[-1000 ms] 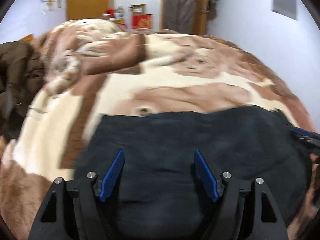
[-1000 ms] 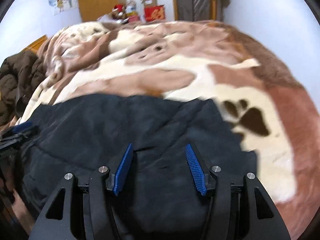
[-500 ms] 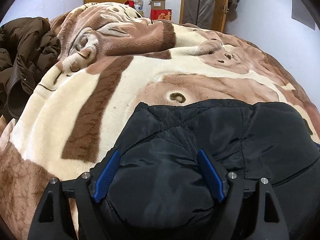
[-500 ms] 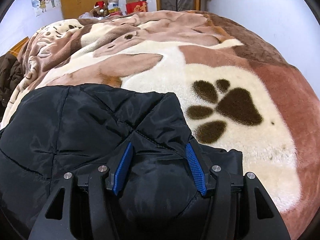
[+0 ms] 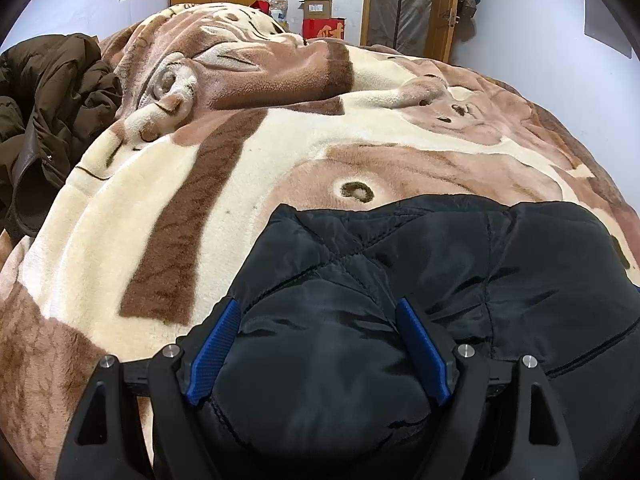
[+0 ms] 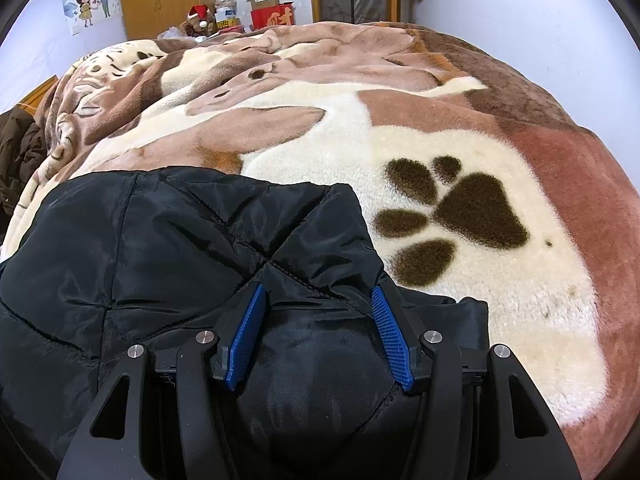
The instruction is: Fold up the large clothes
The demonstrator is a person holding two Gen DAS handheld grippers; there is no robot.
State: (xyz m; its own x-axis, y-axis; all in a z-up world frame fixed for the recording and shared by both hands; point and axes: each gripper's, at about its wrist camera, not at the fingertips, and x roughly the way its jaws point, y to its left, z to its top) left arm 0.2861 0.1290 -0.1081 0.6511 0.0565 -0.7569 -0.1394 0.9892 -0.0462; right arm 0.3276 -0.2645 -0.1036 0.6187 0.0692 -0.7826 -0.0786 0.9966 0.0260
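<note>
One brown coat [image 5: 44,120] lies apart from black jacket [image 5: 420,280].

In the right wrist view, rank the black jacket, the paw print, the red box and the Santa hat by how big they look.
1. black jacket, though it is nearest the camera
2. paw print
3. red box
4. Santa hat
The last two are far off, so their real sizes are uncertain.

slick, quilted black jacket [image 5: 420,280] cloth on plush, fuzzy fleece blanket [image 5: 160,200]
</note>
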